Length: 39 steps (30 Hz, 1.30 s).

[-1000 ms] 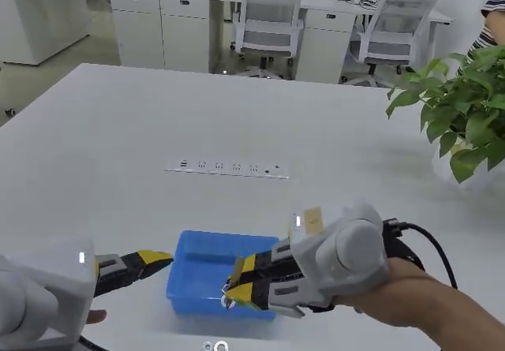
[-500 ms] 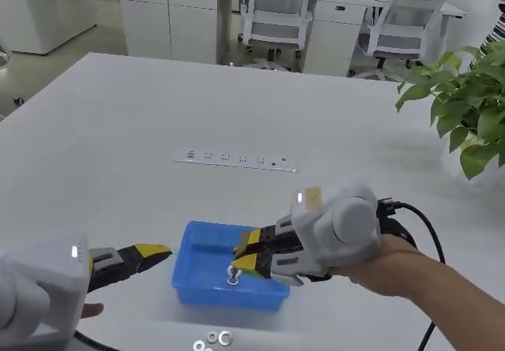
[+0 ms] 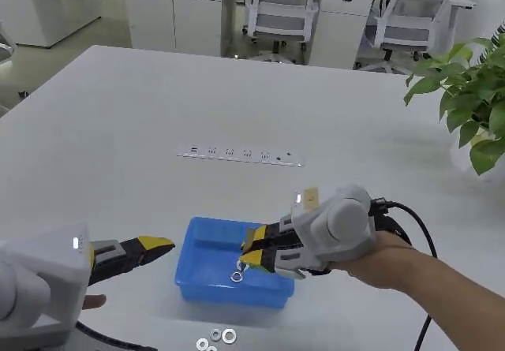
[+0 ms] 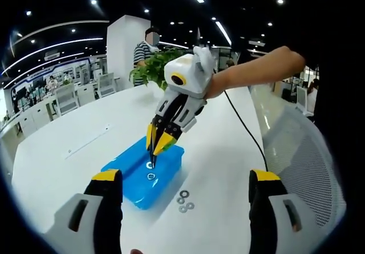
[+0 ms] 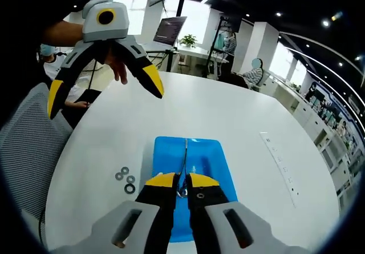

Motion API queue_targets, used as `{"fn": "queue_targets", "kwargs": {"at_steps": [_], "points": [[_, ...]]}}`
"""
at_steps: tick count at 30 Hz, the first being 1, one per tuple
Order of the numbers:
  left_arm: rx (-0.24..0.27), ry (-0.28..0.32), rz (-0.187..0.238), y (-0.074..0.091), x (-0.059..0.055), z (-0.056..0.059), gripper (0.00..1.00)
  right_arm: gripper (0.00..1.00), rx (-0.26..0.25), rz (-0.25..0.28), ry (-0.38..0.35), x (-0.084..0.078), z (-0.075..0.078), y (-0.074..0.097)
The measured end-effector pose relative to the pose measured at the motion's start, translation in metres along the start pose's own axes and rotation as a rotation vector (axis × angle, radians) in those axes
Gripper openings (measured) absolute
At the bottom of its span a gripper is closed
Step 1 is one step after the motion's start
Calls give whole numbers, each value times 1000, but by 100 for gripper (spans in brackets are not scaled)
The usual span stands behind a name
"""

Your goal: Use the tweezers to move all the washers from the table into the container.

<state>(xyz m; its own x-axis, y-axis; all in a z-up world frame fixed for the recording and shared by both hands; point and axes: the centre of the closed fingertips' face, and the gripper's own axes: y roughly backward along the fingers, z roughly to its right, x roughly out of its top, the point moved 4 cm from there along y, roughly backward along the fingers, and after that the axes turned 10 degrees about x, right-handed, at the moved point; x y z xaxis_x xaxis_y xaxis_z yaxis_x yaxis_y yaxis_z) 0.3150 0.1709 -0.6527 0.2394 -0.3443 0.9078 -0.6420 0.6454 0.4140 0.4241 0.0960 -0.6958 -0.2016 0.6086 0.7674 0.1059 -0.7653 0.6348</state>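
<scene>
Right now the white table (image 3: pixel 142 106) gives you plenty of room. Its top lies bare from the blue container (image 3: pixel 229 294) out to the far edge, broken just by a flush power strip (image 3: pixel 237 154) about midway across. Two office chairs (image 3: pixel 276 12) stand past that far edge. A potted plant (image 3: pixel 465 98) spreads its leaves at the right side, well apart from your work.

The blue container sits upright near your edge of the table, its long side toward you. Your left gripper (image 4: pixel 185 178) hovers just left of the container with its tongs spread wide. Your right gripper (image 3: pixel 251 256) reaches in over the container's right rim, its tongs pressed together on the tweezers (image 5: pixel 185 154), which point down into the container.

At the tweezer tips is one washer (image 3: pixel 237 276), low inside the container. You cannot tell from these views whether the tips grip it or it lies on the floor. Three more washers (image 3: pixel 215 339) lie in a tight cluster on the table, just beside the container's front wall, between it and the near edge.

A small tan label (image 3: pixel 313 196) on top of your right gripper is too small to read, as are the markings on the power strip.
</scene>
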Motion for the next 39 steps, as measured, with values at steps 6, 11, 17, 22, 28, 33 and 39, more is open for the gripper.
{"fn": "queue_targets", "kwargs": {"at_steps": [6,11,17,22,28,33,39], "points": [[4,-11,0,-7,3,-7,96,8,9,-8,-2,-7,4,-6],[2,-22,7,-15,9,-15,92,8,15,-12,-10,-11,6,-9],[-24,-46,9,-27,14,-21,81,8,22,-11,-28,-16,7,-13],[-46,-64,7,-40,17,-25,75,8,28,-17,-38,-22,7,-15],[-84,-90,2,-54,22,-25,61,8,30,-16,-48,-25,7,-15],[-99,-120,-3,-67,25,-29,46,9,36,-19,-47,-26,6,-15],[-53,-189,-31,-84,25,-44,21,9,38,-20,-37,-26,5,-16]]}}
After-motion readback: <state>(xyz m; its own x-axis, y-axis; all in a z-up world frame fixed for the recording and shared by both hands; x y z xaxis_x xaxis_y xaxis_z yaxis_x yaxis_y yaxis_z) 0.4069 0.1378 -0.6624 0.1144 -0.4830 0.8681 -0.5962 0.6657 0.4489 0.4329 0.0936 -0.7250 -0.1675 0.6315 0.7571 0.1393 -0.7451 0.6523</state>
